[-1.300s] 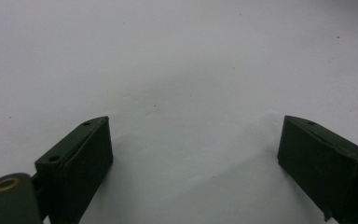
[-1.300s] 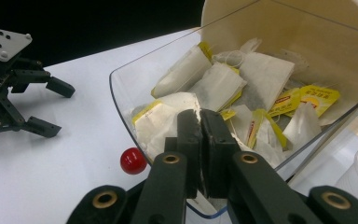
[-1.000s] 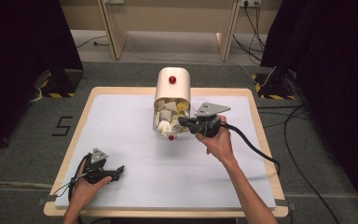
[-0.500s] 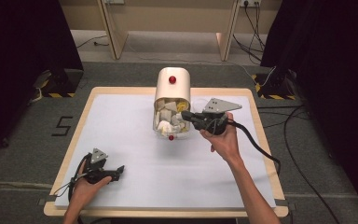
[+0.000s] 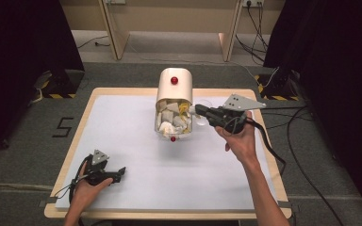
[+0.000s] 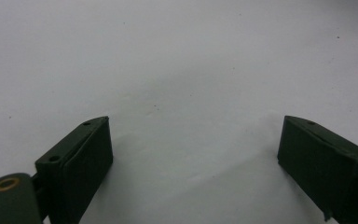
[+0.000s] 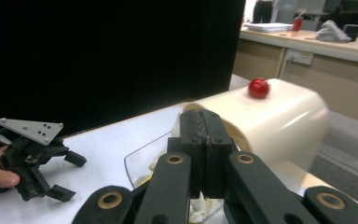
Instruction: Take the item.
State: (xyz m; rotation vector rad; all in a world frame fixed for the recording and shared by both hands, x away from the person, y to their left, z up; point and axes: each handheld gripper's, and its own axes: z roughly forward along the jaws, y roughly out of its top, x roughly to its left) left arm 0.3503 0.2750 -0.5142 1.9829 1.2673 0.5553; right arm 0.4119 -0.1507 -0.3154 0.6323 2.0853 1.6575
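A: Since the earlier pics barely differ on the left side, quick one: left gripper [image 5: 115, 173] sits in the same spot near the front-left corner of the table [image 5: 122, 92], hand resting on the white mat [image 5: 136, 155]. Jaws stand wide apart w/ nothing between them, just bare mat in the left gripper view.

B: Ok. Middle?

A: Cream bin [image 5: 173, 89] lying on its side, closed end w/ a red knob [image 5: 174, 80] away from the person, mouth facing them. It's stuffed w/ crumpled white and yellowish paper scraps [image 5: 171, 120]. Clear lid [image 5: 199, 113] w/ a second small red knob [image 5: 172, 138] sits at the mouth, looks swung open; can't tell if scraps rest on it or in the bin only. Bin hasn't moved vs before.

B: Right side?

A: Right gripper [image 5: 199, 110] changed most: it's come up and shifted a bit toward the table's far-right, hand now further from the front edge than a sec ago. Tip is at the right edge of the bin mouth, by the lid rim. Jaws pressed together; right gripper view shows the pads closed flat on each other. Can't tell if the thin lid edge is pinched in there, it's hidden behind the jaws.

B: Anything else in that view?

A: Bin and knob just behind the tips, left gripper farther off.
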